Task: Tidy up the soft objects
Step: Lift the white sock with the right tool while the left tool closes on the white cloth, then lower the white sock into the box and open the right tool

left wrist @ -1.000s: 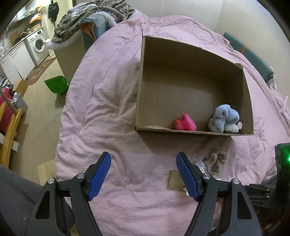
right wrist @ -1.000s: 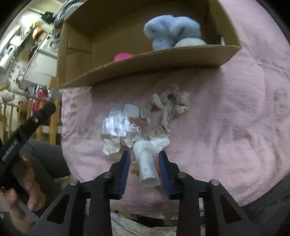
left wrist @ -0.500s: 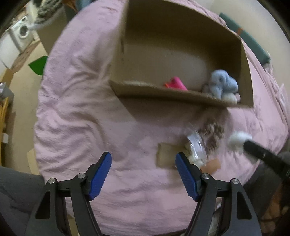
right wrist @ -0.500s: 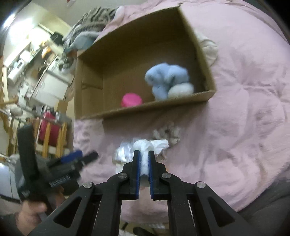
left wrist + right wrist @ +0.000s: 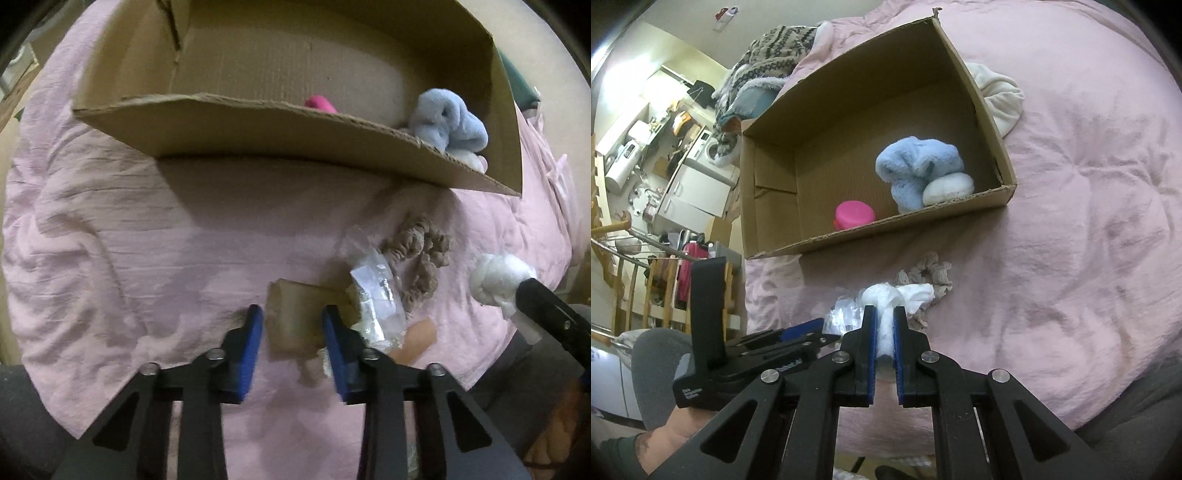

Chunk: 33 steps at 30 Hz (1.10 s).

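My right gripper [image 5: 884, 314] is shut on a white knotted sock [image 5: 886, 295], held above the pink bedspread; the sock also shows in the left wrist view [image 5: 498, 275]. My left gripper [image 5: 293, 321] is low over the bed, its blue fingers [image 5: 251, 332] either side of a tan sponge block [image 5: 295, 321], with a gap showing. A beige scrunchie [image 5: 421, 251] and a clear plastic packet [image 5: 376, 295] lie beside it. The cardboard box [image 5: 960, 206] holds a blue plush [image 5: 916, 170], a white round item [image 5: 947, 188] and a pink item [image 5: 855, 214].
A peach item [image 5: 413, 339] lies near the bed's front edge. A white cloth [image 5: 997, 92] lies behind the box. Patterned blankets [image 5: 768, 55] are piled at the bed's far end. A washing machine and furniture stand to the left.
My right gripper shut on the white sock and lifted it off the bed. My left gripper dropped toward the tan block and narrowed its jaws around it.
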Available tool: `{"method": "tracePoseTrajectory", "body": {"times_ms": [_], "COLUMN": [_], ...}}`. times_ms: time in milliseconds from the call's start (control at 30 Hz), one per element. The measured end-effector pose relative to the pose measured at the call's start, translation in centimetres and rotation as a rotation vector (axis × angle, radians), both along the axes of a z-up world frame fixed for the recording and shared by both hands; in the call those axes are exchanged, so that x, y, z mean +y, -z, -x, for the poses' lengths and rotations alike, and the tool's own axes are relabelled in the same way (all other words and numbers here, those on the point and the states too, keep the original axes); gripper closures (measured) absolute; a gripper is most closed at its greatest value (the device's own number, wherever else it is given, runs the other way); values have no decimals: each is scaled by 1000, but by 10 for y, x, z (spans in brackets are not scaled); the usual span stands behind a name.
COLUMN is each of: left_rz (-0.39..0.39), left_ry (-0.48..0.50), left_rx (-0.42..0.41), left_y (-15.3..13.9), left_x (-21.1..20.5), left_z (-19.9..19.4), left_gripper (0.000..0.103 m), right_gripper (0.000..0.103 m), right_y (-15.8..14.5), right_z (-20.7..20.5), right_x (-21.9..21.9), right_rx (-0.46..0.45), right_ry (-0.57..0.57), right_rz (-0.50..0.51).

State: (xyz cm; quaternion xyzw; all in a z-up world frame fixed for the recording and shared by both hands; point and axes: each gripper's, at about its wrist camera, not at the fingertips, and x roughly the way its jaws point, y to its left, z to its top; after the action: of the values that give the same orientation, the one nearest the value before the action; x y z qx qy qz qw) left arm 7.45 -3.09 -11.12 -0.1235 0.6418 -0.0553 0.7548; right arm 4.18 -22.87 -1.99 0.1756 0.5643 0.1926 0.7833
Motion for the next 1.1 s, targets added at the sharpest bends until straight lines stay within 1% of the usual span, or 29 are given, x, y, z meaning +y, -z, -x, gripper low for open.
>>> {"method": "tracePoseTrajectory", "body": {"times_ms": [33, 67, 100, 133, 200, 400, 500, 600, 667, 767, 867, 967, 1100], "left_rz": [5, 10, 14, 25, 45, 41, 18, -41, -58, -64, -72, -105, -125], "left_ry": [1, -1, -1, 0, -9, -62, -85, -95, -104, -115, -115, -108, -122], "left_rx": [1, -4, -12, -28, -52, -105, -159, -248, -301, -364, -417, -471, -510], "left_y": [0, -2, -4, -8, -17, -43, -61, -84, -97, -116, -136, -152, -165], "left_x": [0, 1, 1, 2, 6, 21, 30, 35, 35, 36, 42, 46, 54], "left_z": [-1, 0, 0, 1, 3, 16, 24, 30, 31, 30, 29, 25, 17], "left_gripper": [85, 88, 98, 99, 99, 100, 100, 100, 100, 100, 100, 100, 100], "right_gripper": [93, 93, 93, 93, 93, 93, 93, 93, 93, 93, 93, 93, 93], "right_y": [0, 0, 1, 0, 0, -1, -2, -4, -5, -11, -22, -36, -50], "right_z": [0, 0, 0, 1, 1, 2, 2, 3, 4, 4, 4, 1, -9], "right_x": [0, 1, 1, 0, 1, -1, 0, 0, 0, 0, 0, -2, -5], "right_rx": [1, 1, 1, 0, 1, -5, -9, -16, -24, -44, -83, -129, -173], "right_ry": [-3, -6, -8, -9, -10, -7, -6, -8, -9, -11, -18, -15, -1], "right_rz": [2, 3, 2, 0, -3, -10, -10, -8, -16, -17, -22, -39, -56]}}
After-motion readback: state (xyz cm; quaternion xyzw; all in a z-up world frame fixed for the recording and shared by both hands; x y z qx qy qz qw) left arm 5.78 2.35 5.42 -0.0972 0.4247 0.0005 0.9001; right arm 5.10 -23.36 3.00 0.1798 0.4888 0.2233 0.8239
